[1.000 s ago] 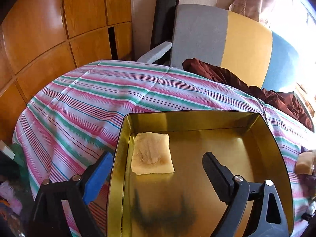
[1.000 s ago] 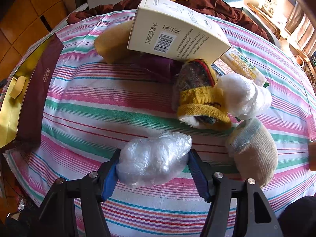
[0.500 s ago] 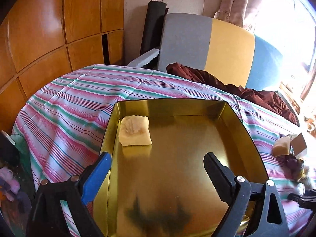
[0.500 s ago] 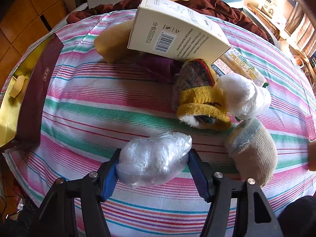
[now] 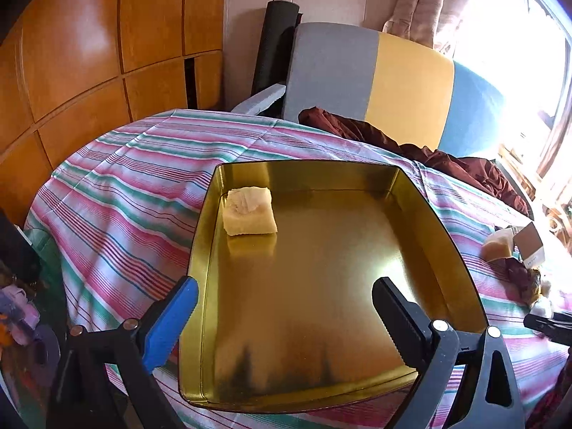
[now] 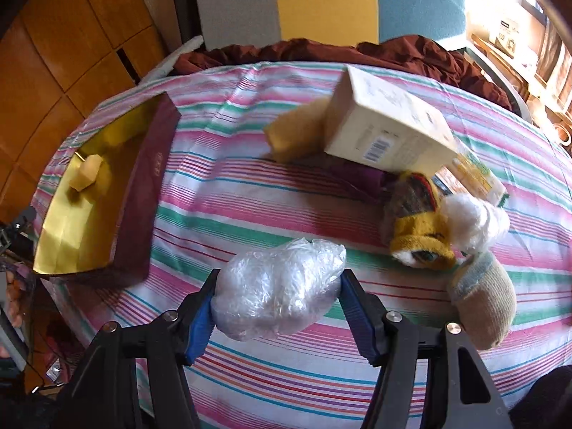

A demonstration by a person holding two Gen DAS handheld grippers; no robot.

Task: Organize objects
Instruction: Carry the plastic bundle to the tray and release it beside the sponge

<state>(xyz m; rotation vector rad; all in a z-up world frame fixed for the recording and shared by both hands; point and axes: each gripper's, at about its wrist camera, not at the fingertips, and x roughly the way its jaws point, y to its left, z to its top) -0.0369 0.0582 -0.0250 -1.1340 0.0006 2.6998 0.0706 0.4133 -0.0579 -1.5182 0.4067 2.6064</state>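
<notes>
A gold tin (image 5: 439,236) with a maroon outer wall (image 6: 143,186) sits on the striped cloth at the table's left end. A pale yellow sponge piece (image 5: 250,211) lies in its far left corner. My left gripper (image 5: 286,286) hangs above the tin's near half, its jaws opening with nothing between them. My right gripper (image 6: 280,279) is shut on a crumpled clear plastic bundle (image 6: 279,296), held just above the cloth to the right of the tin.
A cream carton (image 6: 389,128) leans on a yellow sponge (image 6: 296,132). Beside them lie a yellow-cuffed sock (image 6: 418,228), white fluff (image 6: 472,221) and a beige sock (image 6: 482,304). A dark red cloth (image 5: 447,153) and a chair back (image 5: 393,82) stand behind the table.
My left gripper has drawn back from the sponge piece and its jaws have spread wider. My right gripper has lifted the plastic bundle off the cloth and tilted up, bringing the tin into fuller view.
</notes>
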